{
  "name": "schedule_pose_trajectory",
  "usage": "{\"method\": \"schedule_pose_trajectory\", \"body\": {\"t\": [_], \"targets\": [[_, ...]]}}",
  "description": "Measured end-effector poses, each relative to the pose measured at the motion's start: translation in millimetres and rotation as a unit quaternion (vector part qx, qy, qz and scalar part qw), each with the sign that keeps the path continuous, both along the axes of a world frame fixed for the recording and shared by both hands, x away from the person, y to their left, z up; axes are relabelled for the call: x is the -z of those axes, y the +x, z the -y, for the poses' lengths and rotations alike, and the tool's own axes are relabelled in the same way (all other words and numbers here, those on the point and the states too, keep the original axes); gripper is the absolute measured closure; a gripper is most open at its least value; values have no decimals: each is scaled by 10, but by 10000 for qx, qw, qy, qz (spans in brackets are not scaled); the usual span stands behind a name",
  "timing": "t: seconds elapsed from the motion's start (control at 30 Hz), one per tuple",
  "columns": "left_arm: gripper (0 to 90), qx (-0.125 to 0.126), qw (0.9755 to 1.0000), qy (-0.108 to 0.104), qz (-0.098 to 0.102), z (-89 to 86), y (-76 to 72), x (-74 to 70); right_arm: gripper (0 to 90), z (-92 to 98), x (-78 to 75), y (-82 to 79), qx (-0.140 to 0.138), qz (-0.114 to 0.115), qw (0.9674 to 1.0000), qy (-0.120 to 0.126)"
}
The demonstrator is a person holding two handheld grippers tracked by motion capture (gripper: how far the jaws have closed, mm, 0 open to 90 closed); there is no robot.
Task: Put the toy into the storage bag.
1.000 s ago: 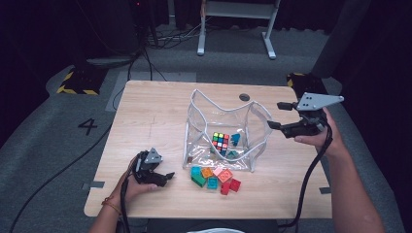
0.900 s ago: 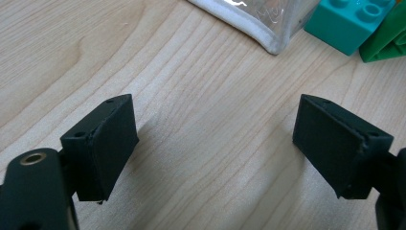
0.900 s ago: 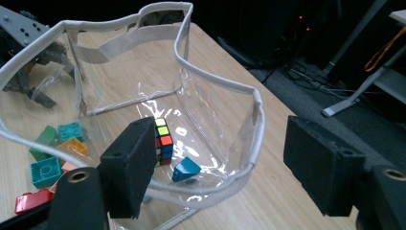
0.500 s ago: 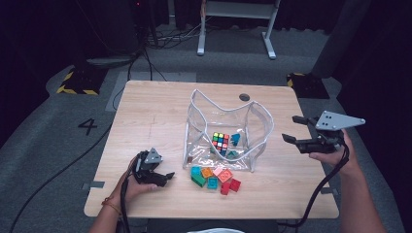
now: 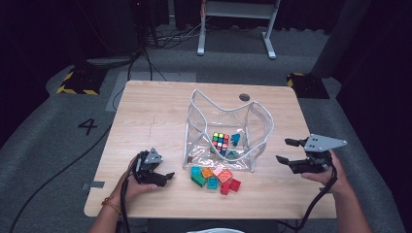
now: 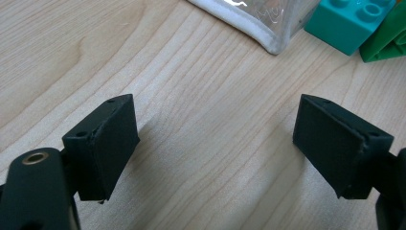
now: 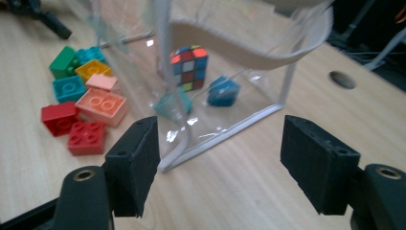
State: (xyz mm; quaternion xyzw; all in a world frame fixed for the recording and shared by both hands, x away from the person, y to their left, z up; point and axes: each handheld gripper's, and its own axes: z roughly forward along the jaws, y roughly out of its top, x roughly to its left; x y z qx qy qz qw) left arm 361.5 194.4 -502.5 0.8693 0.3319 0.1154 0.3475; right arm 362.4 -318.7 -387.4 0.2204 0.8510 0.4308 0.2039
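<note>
A clear plastic bag (image 5: 252, 124) stands open mid-table, holding a colour cube (image 5: 221, 141) and two small blue-green pieces. Several loose bricks (image 5: 216, 177), red, pink, orange, teal and green, lie in front of it. My left gripper (image 5: 165, 178) rests low on the table left of the bricks, open and empty; its own view has its jaws (image 6: 215, 143) spread over bare wood near the bag's corner (image 6: 261, 28). My right gripper (image 5: 283, 150) hovers right of the bag, open with nothing between its jaws (image 7: 220, 163), facing the bag's side (image 7: 239, 52) and the cube (image 7: 190, 67).
The wooden table (image 5: 155, 111) has a round cable hole (image 5: 244, 97) behind the bag. Its right edge lies just past my right hand. A teal brick (image 6: 347, 21) and a green brick (image 6: 388, 40) sit just beyond the left jaws.
My right gripper has sunk from beside the bag's upper rim and drawn back toward the table's near right side, still open. The left gripper and the bricks have stayed put.
</note>
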Motion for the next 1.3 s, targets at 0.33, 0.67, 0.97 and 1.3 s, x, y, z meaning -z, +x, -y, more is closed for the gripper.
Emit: {"method": "schedule_pose_trajectory", "body": {"t": [0.33, 0.67, 0.97, 1.3], "targets": [[158, 11, 10000, 14, -3, -1, -1, -2, 320, -136, 413, -108, -178, -347, 9992, -16], [158, 14, 10000, -23, -33, 4, -11, 1, 339, -368, 846, -252, -530, -911, 9944, 2], [158, 9, 10000, 11, 19, 1, -15, -2, 345, -729, 1053, -330, -947, -1023, 9901, -173], [158, 14, 10000, 12, 12, 0, -13, -3, 361, -1005, 1154, -281, -1075, -1104, 9880, -132]]}}
